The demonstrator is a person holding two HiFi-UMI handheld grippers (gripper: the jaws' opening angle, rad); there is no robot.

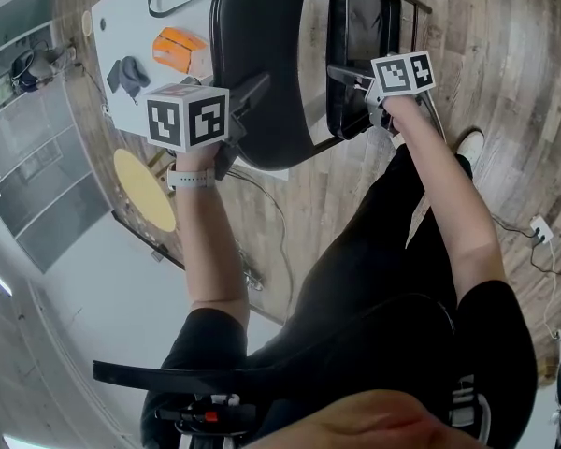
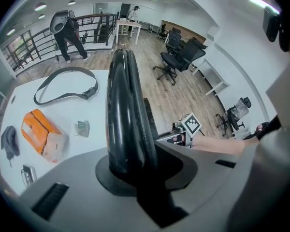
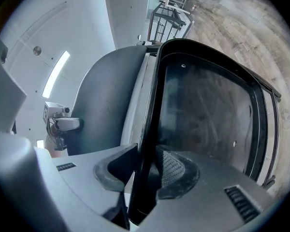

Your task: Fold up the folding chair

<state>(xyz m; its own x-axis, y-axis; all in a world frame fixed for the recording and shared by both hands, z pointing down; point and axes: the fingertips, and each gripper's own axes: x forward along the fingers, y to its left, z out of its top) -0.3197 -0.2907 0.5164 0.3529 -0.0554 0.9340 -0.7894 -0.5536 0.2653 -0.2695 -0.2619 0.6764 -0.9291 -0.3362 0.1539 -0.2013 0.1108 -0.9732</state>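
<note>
The folding chair stands in front of me in the head view, its black backrest (image 1: 262, 54) at top centre and its black seat (image 1: 363, 26) tipped up to the right of it. My left gripper (image 1: 248, 99) points down and is shut on the backrest's top edge (image 2: 125, 105), which runs up between its pads (image 2: 135, 168). My right gripper (image 1: 352, 76) lies nearly level and is shut on the seat's rim (image 3: 152, 129). The seat's underside (image 3: 208, 115) and the grey back of the backrest (image 3: 106, 95) fill the right gripper view.
A white table (image 1: 122, 26) left of the chair holds an orange packet (image 1: 179, 50), a dark cloth (image 1: 128, 75) and a black strap (image 2: 63, 83). A yellow disc (image 1: 145, 190) lies below it. Office chairs (image 2: 181, 57) and a person (image 2: 67, 33) stand farther off.
</note>
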